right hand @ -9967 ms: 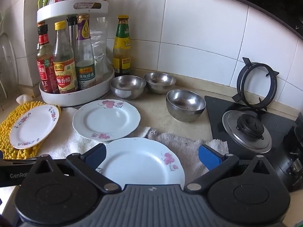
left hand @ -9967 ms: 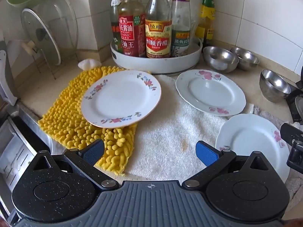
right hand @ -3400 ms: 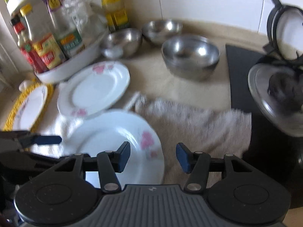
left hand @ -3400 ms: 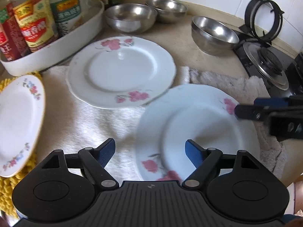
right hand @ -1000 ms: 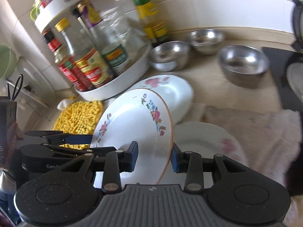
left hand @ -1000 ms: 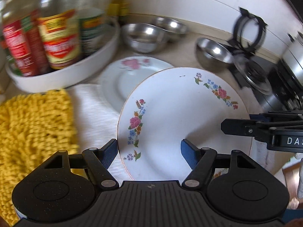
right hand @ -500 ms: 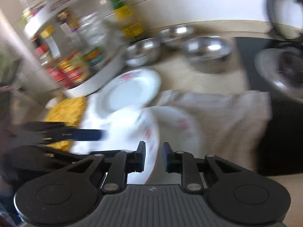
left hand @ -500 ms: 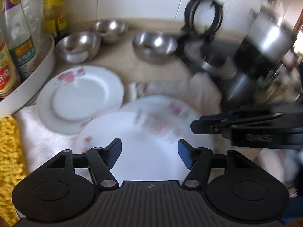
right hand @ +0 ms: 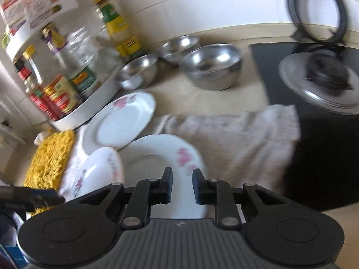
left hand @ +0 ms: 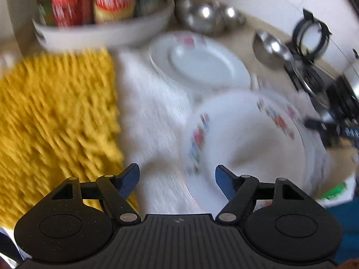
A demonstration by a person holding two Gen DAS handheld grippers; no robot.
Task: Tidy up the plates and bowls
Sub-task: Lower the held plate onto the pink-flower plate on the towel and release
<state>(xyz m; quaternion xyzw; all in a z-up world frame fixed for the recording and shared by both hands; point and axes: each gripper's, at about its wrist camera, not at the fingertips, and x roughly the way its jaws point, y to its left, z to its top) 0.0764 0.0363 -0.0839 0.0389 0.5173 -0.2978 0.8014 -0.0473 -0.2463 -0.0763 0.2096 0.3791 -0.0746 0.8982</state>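
Observation:
The small floral plate [left hand: 244, 143] lies on the near pink-flower plate [right hand: 166, 157]; in the right wrist view the small plate [right hand: 96, 174] leans on that plate's left side. A second pink-flower plate [left hand: 199, 65] [right hand: 121, 121] lies farther back on the white towel [left hand: 148, 112]. Three steel bowls [right hand: 212, 67] [right hand: 136, 71] [right hand: 177, 44] stand behind. My left gripper [left hand: 177, 179] is open and empty, just left of the stack. My right gripper [right hand: 182, 183] has its jaws a narrow gap apart over the near plate, holding nothing. Both views are blurred.
A yellow chenille mat [left hand: 53, 121] lies left of the towel. A white turntable of sauce bottles [right hand: 74, 71] stands at back left. The black stove with a lid [right hand: 320, 83] and a burner ring [right hand: 314, 11] is on the right.
The small floral plate has come down onto the near plate and my right gripper has let go of it. My left gripper has swung left, opened wider and is empty.

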